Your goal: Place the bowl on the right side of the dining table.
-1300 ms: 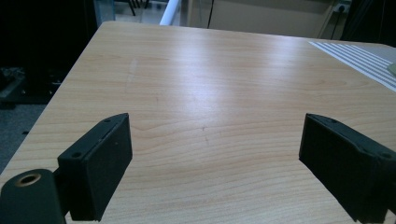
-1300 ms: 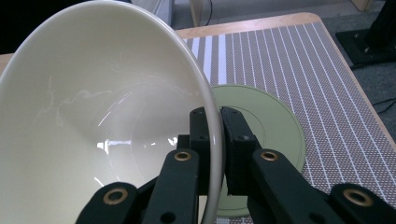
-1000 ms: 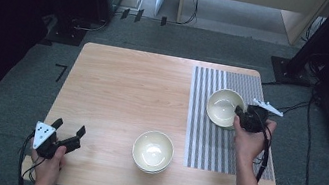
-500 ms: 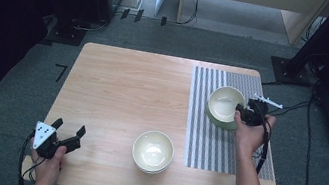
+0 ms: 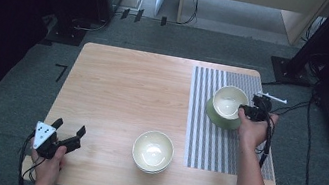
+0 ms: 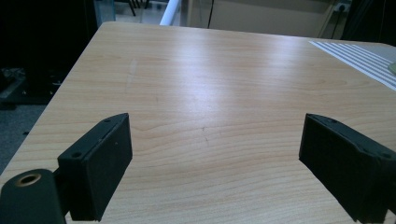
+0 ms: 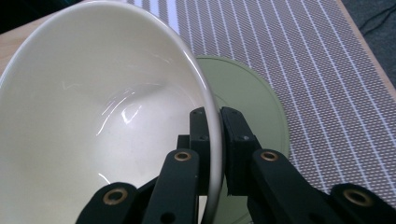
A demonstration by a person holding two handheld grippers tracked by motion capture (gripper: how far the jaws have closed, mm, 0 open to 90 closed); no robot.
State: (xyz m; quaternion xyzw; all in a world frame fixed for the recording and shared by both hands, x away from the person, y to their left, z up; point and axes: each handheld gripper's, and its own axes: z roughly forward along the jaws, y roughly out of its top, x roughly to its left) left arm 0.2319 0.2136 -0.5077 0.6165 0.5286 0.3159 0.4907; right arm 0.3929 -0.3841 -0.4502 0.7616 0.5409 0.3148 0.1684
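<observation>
A cream bowl (image 5: 228, 100) (image 7: 93, 107) is tilted over a green plate (image 5: 216, 117) (image 7: 247, 98) on the striped mat (image 5: 204, 145) (image 7: 327, 70). My right gripper (image 5: 246, 110) (image 7: 212, 119) is shut on the bowl's near rim, one jaw inside and one outside. Whether the bowl touches the plate I cannot tell. My left gripper (image 5: 69, 127) (image 6: 217, 156) rests open at the table's front left corner, with only bare wood between its jaws.
A stack of cream bowls (image 5: 153, 151) stands near the front edge of the wooden table (image 5: 127, 91) (image 6: 210, 70), left of the mat (image 6: 355, 56). Cables trail off the table's right side by the right hand.
The right gripper has shifted the bowl slightly toward the far side, so more of the green plate shows beneath it. The left gripper has kept still.
</observation>
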